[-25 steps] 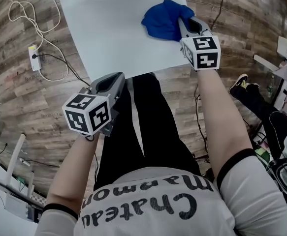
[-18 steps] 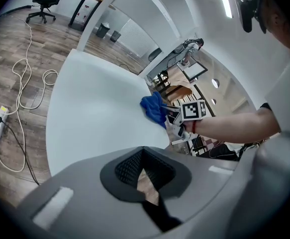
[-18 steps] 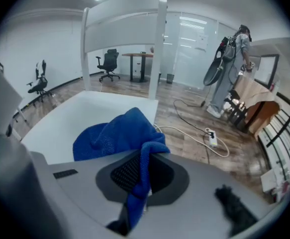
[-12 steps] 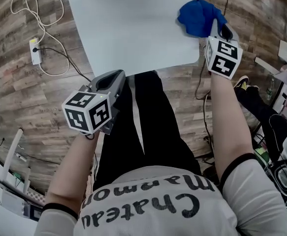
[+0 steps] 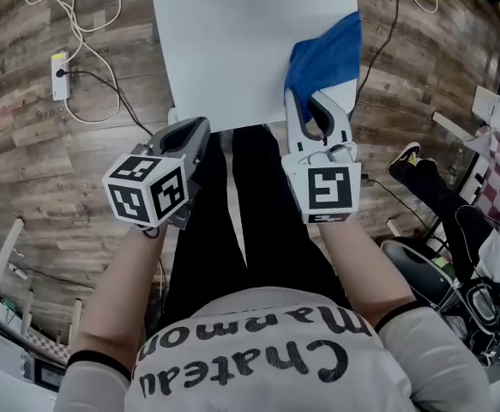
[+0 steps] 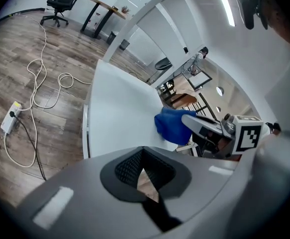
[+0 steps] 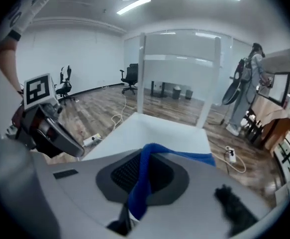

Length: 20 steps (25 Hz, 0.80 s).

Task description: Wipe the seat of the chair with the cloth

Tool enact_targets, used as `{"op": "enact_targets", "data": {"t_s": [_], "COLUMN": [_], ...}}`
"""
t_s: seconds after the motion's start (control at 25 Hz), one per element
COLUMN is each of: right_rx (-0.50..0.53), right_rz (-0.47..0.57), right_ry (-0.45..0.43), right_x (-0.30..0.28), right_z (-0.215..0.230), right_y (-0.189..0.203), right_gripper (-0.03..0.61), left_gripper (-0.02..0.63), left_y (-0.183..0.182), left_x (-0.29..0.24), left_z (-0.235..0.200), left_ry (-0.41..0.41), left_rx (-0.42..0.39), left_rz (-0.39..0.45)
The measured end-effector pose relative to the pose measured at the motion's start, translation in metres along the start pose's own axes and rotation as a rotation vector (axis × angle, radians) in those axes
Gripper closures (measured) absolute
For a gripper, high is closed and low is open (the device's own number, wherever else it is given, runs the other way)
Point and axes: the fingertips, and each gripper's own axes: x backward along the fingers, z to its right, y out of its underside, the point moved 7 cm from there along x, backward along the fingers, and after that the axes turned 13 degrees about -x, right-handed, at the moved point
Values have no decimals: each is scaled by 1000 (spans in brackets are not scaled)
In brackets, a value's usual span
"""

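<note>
The right gripper (image 5: pixel 312 108) is clamped on the blue cloth (image 5: pixel 324 57), with a fold of fabric pinched between its jaws. The cloth lies on the near right part of the white chair seat (image 5: pixel 241 41) and reaches the seat's right edge. The left gripper (image 5: pixel 186 137) is held just off the seat's near left corner, above the wood floor (image 5: pixel 52 161). Its jaws are pressed together with nothing between them. A power strip (image 5: pixel 58 76) lies on the floor left of the seat.

Pinched in the right tongs (image 5: pixel 308 101), crumpled blue cloth (image 5: pixel 327 54) draped over near-right edge of flat white chair seat (image 5: pixel 232 41).
</note>
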Motion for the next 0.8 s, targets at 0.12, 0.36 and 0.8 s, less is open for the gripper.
{"op": "enact_targets", "data": {"t_s": [0.12,0.36,0.8], "right_rx": [-63,-26,347], "right_rz": [-48,-101,-305], "right_ry": [-109,-345,-369], "right_x": [-15,-45,-130], "right_z": [-49,-142,-129], "right_y": [-2,-18,9], "right_gripper": [551,551,551], "left_gripper": [606,607,607], "left_y": [9,27,47], "left_x": [14,52,64], "left_z": [-11,-38,-51], "left_ry": [-13,-71,-112], "left_rx": [6,60,143], "left_rz": [-5,28,82]}}
